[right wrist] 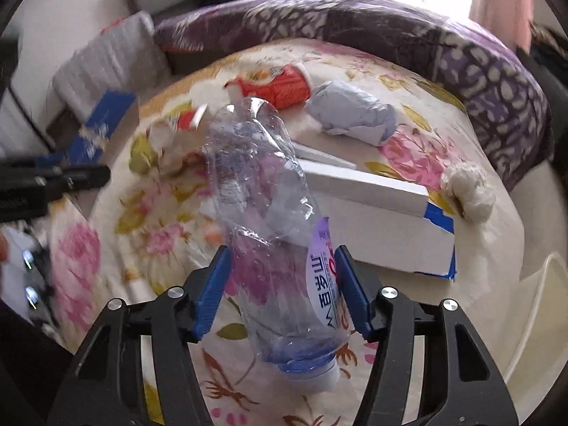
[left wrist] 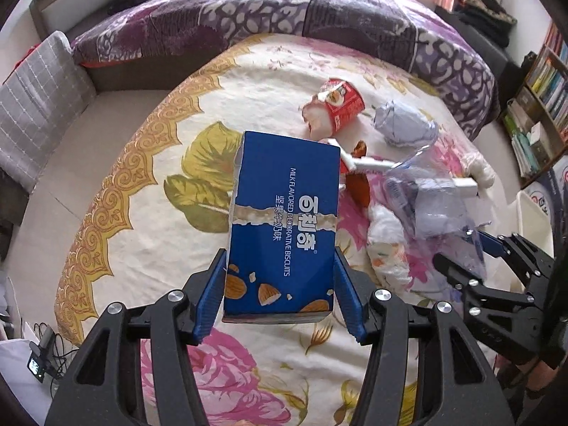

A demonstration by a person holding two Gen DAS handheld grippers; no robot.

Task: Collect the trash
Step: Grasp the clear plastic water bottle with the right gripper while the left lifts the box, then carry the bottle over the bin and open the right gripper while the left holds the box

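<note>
Above the bed (left wrist: 117, 213), with its soft sheet full of pink flowers and yellow leaves, two claws each hold a piece of trash. One is the left gripper (left wrist: 280, 284): its blue pads press on both sides of a blue biscuit box (left wrist: 284, 220), a smooth, shiny cardboard box with flat sides and nuts drawn on it, lifted clear of the sheet. The other is the right gripper (right wrist: 282, 284): its claws stand about half open and squeeze a clear plastic bottle (right wrist: 262, 213), thin, crinkly and squashed, with a pale purple label and a light cap at the low end. Past the biscuit box, more trash lies on the bed: a crushed red paper cup (left wrist: 337, 106), a crumpled ball of grey-blue paper (left wrist: 401, 124) just beside the cup, and a fluffy white wad (right wrist: 468, 188) near the bed's edge. Under the bottle rests a flat white box (right wrist: 376, 213) with blue edges, long and stiff. At the far side of the bed lies a thick purple blanket (left wrist: 319, 14) with pale blotches.
</note>
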